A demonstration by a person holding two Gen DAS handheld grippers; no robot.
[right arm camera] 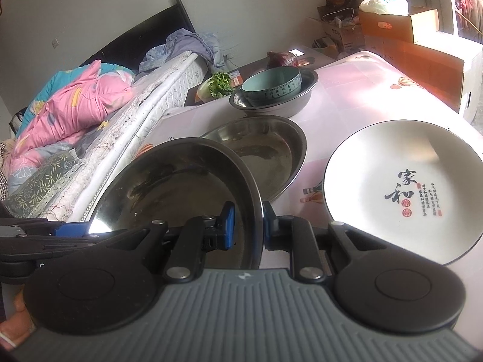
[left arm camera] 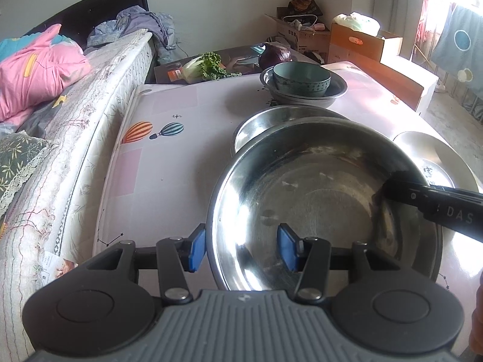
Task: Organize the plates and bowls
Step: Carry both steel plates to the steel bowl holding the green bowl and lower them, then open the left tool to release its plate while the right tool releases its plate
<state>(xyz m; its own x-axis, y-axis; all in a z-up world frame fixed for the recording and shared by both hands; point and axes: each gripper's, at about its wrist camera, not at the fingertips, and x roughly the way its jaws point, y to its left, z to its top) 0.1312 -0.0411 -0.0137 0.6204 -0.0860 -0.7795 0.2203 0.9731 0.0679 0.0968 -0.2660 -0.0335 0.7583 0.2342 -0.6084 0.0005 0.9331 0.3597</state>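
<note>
Right claw [right arm camera: 246, 229] pinches steel bowl [right arm camera: 181, 187] rim, angled down; left claw [left arm camera: 241, 249] straddles opposite rim.

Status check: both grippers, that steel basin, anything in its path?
Right gripper shut on large steel basin rim. Left gripper straddles opposite rim, grip unclear. Second steel basin directly ahead; white ceramic plate alongside.
</note>
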